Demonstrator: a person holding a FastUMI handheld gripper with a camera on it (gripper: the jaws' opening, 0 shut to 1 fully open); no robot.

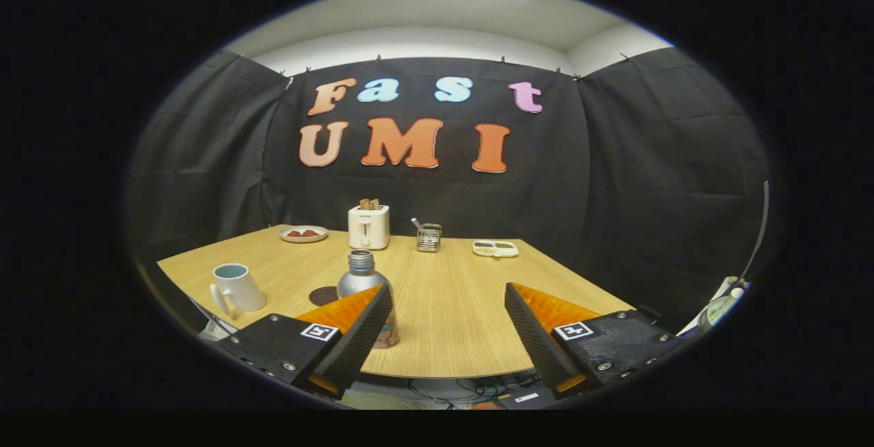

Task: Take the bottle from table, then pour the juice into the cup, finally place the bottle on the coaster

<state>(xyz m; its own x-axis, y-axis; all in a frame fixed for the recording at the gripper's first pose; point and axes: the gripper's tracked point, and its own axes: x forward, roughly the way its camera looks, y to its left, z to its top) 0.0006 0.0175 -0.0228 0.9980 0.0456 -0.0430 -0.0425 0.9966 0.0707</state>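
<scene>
Gripper (448, 297) spread wide, holding nothing, above near table (450, 324) edge. Bottle (364, 283) upright just behind left finger (362, 324), partly hidden by it. Coaster (323, 295) just left of bottle; cup (237, 287) farther left. Toaster (369, 226) at far edge

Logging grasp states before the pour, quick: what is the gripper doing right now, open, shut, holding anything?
Gripper: open, fingers spread wide, holding nothing. The bottle stands on the table partly behind the left finger, not between the two.
</scene>
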